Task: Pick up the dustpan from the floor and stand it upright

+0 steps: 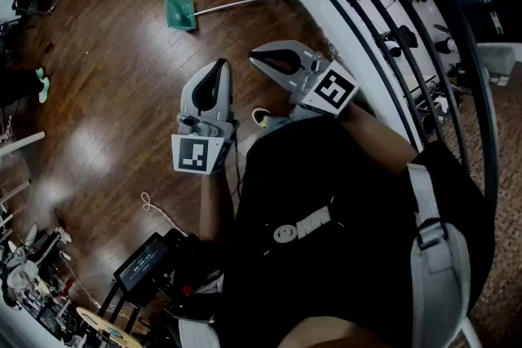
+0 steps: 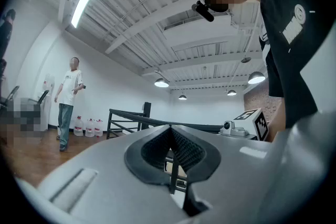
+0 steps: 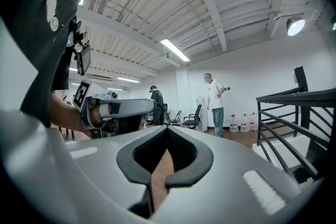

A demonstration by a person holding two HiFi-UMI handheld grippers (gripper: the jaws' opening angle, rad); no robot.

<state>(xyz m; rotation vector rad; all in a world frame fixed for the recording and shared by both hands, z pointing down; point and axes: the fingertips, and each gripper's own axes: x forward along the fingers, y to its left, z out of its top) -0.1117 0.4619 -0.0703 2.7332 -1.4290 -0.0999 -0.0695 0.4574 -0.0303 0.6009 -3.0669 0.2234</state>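
Though the dustpan (image 1: pixel 180 12) lies flat far ahead, its details are unclear.

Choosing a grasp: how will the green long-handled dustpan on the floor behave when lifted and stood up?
The dustpan looks like thin plastic, so it is probably light. Its long slim handle lies flat on the glossy wood floor, so it may slide if nudged. Upright, that tall handle likely makes it tippy.

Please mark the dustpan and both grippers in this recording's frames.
dustpan (image 1: pixel 179 12): head view, on the green pan lying on the floor.
left gripper (image 1: pixel 222 62): head view, where its shut fingers meet at the tips.
right gripper (image 1: pixel 254 55): head view, where its shut fingers meet at the tips.
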